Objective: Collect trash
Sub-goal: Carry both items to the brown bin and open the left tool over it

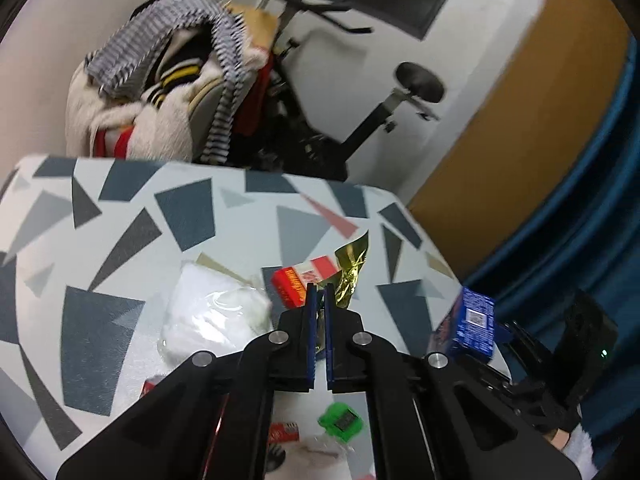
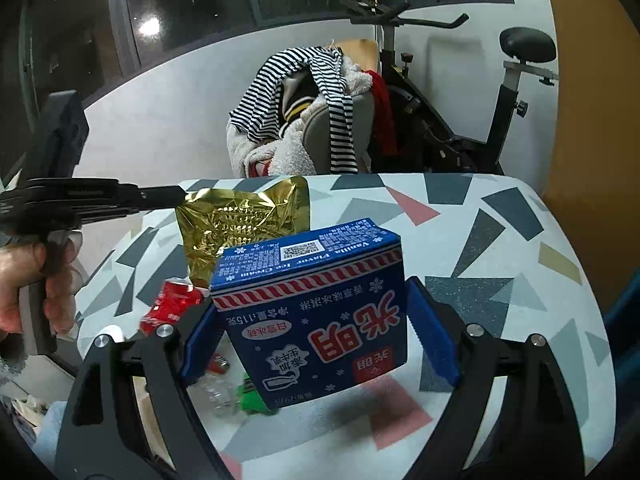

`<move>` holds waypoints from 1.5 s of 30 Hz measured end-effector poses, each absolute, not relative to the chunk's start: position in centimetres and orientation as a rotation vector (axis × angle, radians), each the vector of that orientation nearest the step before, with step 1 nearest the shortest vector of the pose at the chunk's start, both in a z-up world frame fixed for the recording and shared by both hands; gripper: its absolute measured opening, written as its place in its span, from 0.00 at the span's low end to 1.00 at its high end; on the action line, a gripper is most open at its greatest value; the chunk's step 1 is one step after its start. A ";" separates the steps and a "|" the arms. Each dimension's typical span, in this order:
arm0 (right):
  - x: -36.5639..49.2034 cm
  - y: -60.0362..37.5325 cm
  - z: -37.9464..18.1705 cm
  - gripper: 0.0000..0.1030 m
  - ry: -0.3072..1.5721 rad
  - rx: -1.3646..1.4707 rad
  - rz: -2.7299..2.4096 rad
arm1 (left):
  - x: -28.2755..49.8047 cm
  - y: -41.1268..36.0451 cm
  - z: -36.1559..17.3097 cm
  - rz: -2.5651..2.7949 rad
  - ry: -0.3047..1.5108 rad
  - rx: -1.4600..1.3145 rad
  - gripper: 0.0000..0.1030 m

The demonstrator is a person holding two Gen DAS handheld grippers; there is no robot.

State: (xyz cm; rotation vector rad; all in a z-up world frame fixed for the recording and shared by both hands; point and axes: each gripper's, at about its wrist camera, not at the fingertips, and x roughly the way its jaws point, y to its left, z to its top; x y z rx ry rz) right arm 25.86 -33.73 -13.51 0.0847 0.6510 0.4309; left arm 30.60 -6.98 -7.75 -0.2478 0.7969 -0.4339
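My left gripper [image 1: 319,292] is shut on a crumpled gold foil wrapper [image 1: 350,272] and holds it above the patterned table [image 1: 132,208]. The wrapper also shows in the right wrist view [image 2: 240,220], hanging from the left gripper [image 2: 182,196]. My right gripper [image 2: 308,312] is shut on a blue ice cream carton [image 2: 316,308] and holds it above the table; the carton shows at the right of the left wrist view [image 1: 472,326]. A red wrapper [image 1: 300,280], a white plastic bag [image 1: 216,316] and a green scrap [image 1: 340,424] lie below.
A chair piled with striped and fleecy clothes [image 2: 304,112] stands behind the table. An exercise bike [image 2: 480,120] stands to its right. A wooden panel [image 1: 520,140] and a blue curtain [image 1: 592,220] are at the right. More red litter [image 2: 172,304] lies on the table.
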 end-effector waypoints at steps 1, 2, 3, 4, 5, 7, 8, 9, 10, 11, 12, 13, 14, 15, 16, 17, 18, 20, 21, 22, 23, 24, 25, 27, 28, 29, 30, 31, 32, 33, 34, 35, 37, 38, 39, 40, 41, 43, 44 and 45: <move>25.0 -33.5 -13.0 0.82 0.647 0.080 0.430 | 29.7 -6.9 -7.1 -0.442 0.786 -0.247 0.04; 24.5 -33.3 -12.7 0.82 0.645 0.079 0.429 | 29.0 -6.8 -6.6 -0.451 0.780 -0.252 0.04; 24.2 -33.3 -12.5 0.82 0.645 0.080 0.430 | 28.3 -6.7 -6.3 -0.457 0.776 -0.255 0.04; 23.7 -33.1 -12.3 0.82 0.644 0.083 0.431 | 27.3 -6.5 -5.8 -0.463 0.768 -0.255 0.04; 22.6 -32.9 -11.9 0.82 0.642 0.084 0.434 | 26.4 -6.4 -5.4 -0.467 0.764 -0.256 0.04; 21.1 -32.4 -11.4 0.82 0.639 0.079 0.438 | 24.3 -6.0 -4.9 -0.477 0.761 -0.252 0.04; 20.7 -32.2 -11.3 0.82 0.639 0.078 0.442 | 23.4 -5.9 -4.7 -0.479 0.758 -0.248 0.04; 19.9 -32.0 -11.1 0.82 0.640 0.076 0.446 | 22.3 -5.6 -4.6 -0.483 0.756 -0.246 0.04; 19.3 -31.7 -11.0 0.82 0.641 0.072 0.448 | 21.2 -5.4 -4.5 -0.487 0.754 -0.248 0.04; 18.4 -31.4 -10.9 0.82 0.643 0.067 0.453 | 19.6 -5.0 -4.4 -0.488 0.751 -0.247 0.04; 17.3 -31.0 -10.9 0.82 0.647 0.063 0.459 | 18.7 -4.7 -4.4 -0.489 0.750 -0.248 0.04; 16.9 -30.9 -10.9 0.82 0.648 0.063 0.461 | 17.6 -4.4 -4.4 -0.492 0.747 -0.249 0.04; 16.1 -30.6 -11.0 0.82 0.650 0.059 0.467 | 16.3 -4.1 -4.3 -0.491 0.739 -0.243 0.04; 15.3 -30.3 -11.0 0.82 0.652 0.055 0.471 | 15.0 -3.8 -4.3 -0.491 0.731 -0.232 0.04; 14.6 -30.1 -11.1 0.82 0.654 0.053 0.476 | 13.5 -3.4 -4.3 -0.496 0.722 -0.224 0.04; 13.8 -29.8 -11.2 0.82 0.655 0.050 0.483 | 12.6 -3.2 -4.4 -0.497 0.718 -0.219 0.04; 12.9 -29.6 -11.4 0.82 0.656 0.049 0.489 | 11.5 -2.9 -4.6 -0.501 0.717 -0.216 0.04; 11.7 -29.2 -11.6 0.82 0.661 0.050 0.494 | 9.1 -2.0 -5.2 -0.506 0.718 -0.219 0.04; 11.0 -28.9 -11.8 0.82 0.665 0.052 0.501 | 8.2 -1.7 -5.6 -0.510 0.721 -0.222 0.04; 10.2 -28.7 -12.1 0.82 0.670 0.050 0.506 | 7.5 -1.5 -5.9 -0.511 0.722 -0.223 0.04; 9.9 -28.6 -12.2 0.82 0.672 0.048 0.507 | 6.4 -1.2 -6.4 -0.514 0.723 -0.218 0.04; 9.3 -28.4 -12.5 0.82 0.678 0.044 0.513 | 5.3 -1.0 -6.8 -0.519 0.724 -0.212 0.04; 8.8 -28.2 -12.6 0.82 0.681 0.040 0.517 | 4.4 -0.9 -7.3 -0.522 0.725 -0.208 0.04; 7.7 -27.8 -13.0 0.82 0.688 0.027 0.528 | 2.4 -0.6 -8.5 -0.537 0.732 -0.193 0.04; 7.3 -27.7 -13.2 0.82 0.690 0.022 0.531 | 1.5 -0.5 -9.0 -0.544 0.732 -0.187 0.04; 6.9 -27.6 -13.4 0.82 0.693 0.019 0.534 | 0.6 -0.5 -9.7 -0.549 0.738 -0.177 0.04; 6.5 -27.5 -13.6 0.82 0.697 0.018 0.540 | -0.1 -0.4 -10.4 -0.554 0.747 -0.172 0.04; 6.2 -27.4 -13.9 0.82 0.703 0.016 0.543 | -0.7 -0.3 -11.1 -0.558 0.758 -0.170 0.04; 5.9 -27.3 -14.0 0.82 0.707 0.012 0.544 | -1.4 -0.2 -12.2 -0.562 0.775 -0.167 0.04; 5.7 -27.2 -14.2 0.82 0.710 0.009 0.545 | -1.8 -0.2 -12.9 -0.562 0.789 -0.160 0.04; 5.6 -27.1 -14.4 0.82 0.712 0.008 0.546 | -1.9 -0.2 -13.4 -0.561 0.798 -0.158 0.04; 5.5 -27.0 -14.7 0.82 0.720 0.010 0.546 | -2.3 -0.2 -14.4 -0.562 0.813 -0.154 0.04; 5.4 -27.0 -15.0 0.82 0.726 0.013 0.548 | -2.3 -0.3 -15.7 -0.557 0.835 -0.149 0.04; 5.4 -26.8 -15.4 0.82 0.736 0.014 0.549 | -2.2 -0.3 -16.6 -0.554 0.852 -0.147 0.04; 5.4 -26.8 -15.6 0.82 0.740 0.013 0.548 | -1.9 -0.3 -17.4 -0.552 0.868 -0.144 0.04; 5.5 -26.7 -15.9 0.82 0.748 0.012 0.548 | -1.7 -0.4 -18.5 -0.545 0.889 -0.136 0.04; 5.5 -26.6 -16.0 0.82 0.752 0.011 0.548 | -1.4 -0.5 -19.4 -0.540 0.905 -0.128 0.04; 5.5 -26.4 -16.5 0.82 0.764 0.008 0.549 | -0.8 -0.8 -20.9 -0.533 0.940 -0.118 0.04; 5.4 -26.3 -16.7 0.82 0.769 0.007 0.550 | -0.3 -1.0 -22.2 -0.528 0.966 -0.112 0.04; 5.4 -26.3 -17.1 0.82 0.775 0.006 0.550 | -0.1 -1.0 -22.9 -0.524 0.983 -0.112 0.04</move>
